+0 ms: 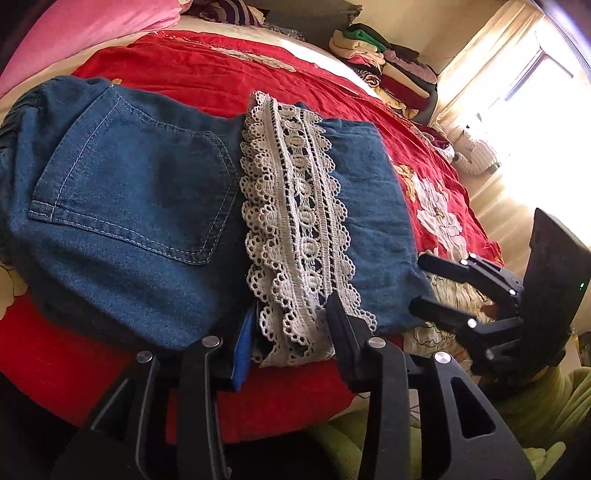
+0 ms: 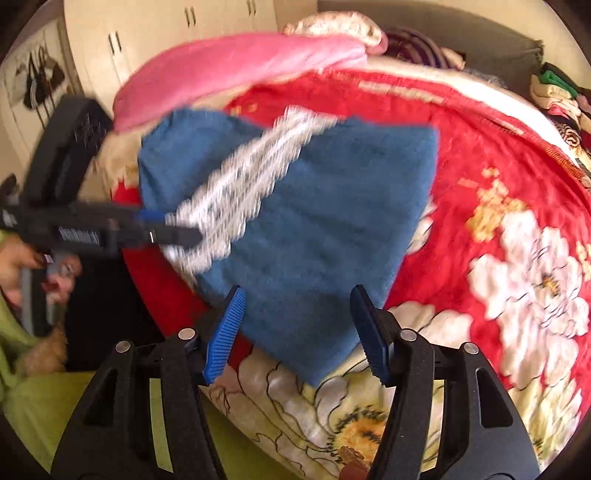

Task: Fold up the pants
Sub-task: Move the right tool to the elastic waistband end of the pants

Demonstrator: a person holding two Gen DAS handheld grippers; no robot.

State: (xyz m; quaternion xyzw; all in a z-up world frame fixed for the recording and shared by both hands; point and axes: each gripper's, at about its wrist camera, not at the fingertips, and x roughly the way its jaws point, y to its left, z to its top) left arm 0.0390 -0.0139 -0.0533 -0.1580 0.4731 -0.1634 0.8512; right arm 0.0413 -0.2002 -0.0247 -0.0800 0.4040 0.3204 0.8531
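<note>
My left fingers [image 1: 291, 332] pinch the lace trim [image 1: 295, 221] of the folded jeans [image 1: 129, 206] on the bed [image 1: 221, 74], while my right fingers [image 2: 295, 332] hover spread.

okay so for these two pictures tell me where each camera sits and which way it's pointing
Left wrist: sits on the left gripper, looking down along its fingers over the folded denim pants and their white lace trim on the red floral bedspread; the right gripper shows at right.
Right wrist: sits on the right gripper, looking down at the pants' near corner; the left gripper, a hand and a green sleeve show at left.
Shared: pants, lace, bedspread, the pink pillow, both grippers.
</note>
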